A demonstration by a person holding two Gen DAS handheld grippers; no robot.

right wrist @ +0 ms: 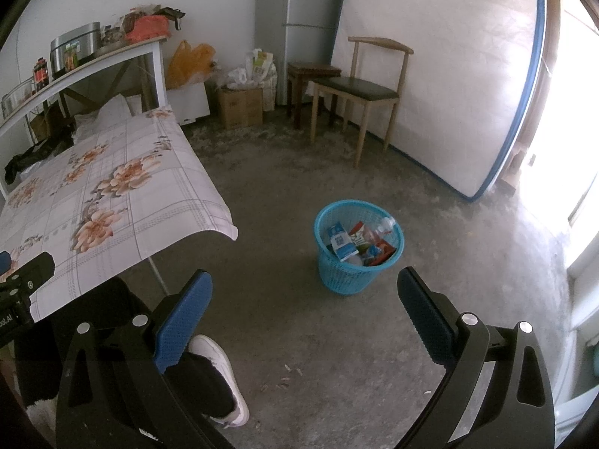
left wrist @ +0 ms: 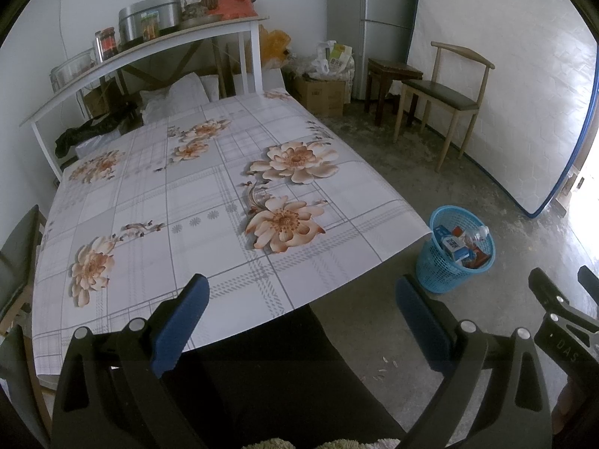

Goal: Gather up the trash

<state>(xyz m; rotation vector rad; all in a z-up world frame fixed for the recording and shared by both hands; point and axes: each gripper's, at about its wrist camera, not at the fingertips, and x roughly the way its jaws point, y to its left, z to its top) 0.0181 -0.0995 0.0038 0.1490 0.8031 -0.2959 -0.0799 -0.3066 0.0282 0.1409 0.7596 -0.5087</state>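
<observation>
Trash (right wrist: 365,241) in blue basket (right wrist: 338,277) (floor, by table (left wrist: 179,194)), chair (right wrist: 365,89) behind, both grippers spread, empty

One blue basket (right wrist: 359,258), one flowered table (left wrist: 179,194), one wooden chair (right wrist: 368,89), one stool (right wrist: 312,71), two claws.

Soft daylight, right-side glare, fisheye-bent edges

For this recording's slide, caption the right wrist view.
Open right gripper hovers above concrete floor near blue basket holding collected trash.
</observation>
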